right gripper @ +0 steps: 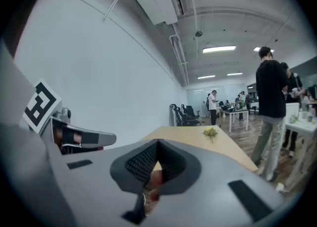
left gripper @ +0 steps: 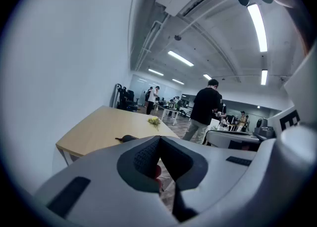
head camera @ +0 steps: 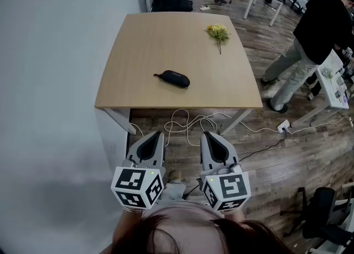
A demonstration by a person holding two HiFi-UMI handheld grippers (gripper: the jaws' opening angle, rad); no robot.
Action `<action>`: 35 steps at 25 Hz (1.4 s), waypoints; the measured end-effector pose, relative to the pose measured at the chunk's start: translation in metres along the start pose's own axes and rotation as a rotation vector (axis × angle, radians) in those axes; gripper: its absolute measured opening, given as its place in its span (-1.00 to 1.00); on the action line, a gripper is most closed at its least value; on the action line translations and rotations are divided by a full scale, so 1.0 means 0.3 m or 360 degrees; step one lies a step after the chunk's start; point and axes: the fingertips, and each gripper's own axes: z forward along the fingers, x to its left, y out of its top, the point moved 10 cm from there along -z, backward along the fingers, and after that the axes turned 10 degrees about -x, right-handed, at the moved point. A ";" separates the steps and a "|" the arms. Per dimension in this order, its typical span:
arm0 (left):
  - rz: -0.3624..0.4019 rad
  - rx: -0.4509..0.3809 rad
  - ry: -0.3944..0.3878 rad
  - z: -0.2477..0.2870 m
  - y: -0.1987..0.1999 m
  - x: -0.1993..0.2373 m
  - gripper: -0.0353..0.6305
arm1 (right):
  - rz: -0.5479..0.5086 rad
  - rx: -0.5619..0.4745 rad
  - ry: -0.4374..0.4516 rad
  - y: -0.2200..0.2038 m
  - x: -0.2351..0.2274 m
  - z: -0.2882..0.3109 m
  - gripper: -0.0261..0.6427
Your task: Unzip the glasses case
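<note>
Black glasses case [head camera: 172, 78] shows fully only in head view.

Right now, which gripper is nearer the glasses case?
Left, narrowly. Both hang short of the table's near edge. The left gripper is almost in line with the glasses case, slightly to its left; the right gripper sits further off to its right.

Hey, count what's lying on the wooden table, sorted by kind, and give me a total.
glasses case: 1
flower sprig: 1
Total: 2
</note>
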 end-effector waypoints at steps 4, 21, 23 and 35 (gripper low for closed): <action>0.0006 0.0016 -0.0003 0.039 0.009 0.069 -0.93 | 0.0003 0.0001 -0.0015 -0.007 0.019 0.075 -0.88; -0.0042 0.0044 -0.0027 0.153 0.019 0.212 -0.92 | -0.0037 0.0052 -0.0031 -0.018 0.018 0.263 -0.88; -0.0052 0.0055 -0.0018 0.169 0.011 0.218 -0.93 | -0.0045 0.0058 -0.0020 -0.022 0.011 0.278 -0.88; -0.0003 0.0105 -0.0021 0.354 -0.003 0.243 -0.93 | -0.0031 0.0050 0.0002 -0.046 -0.104 0.441 -0.88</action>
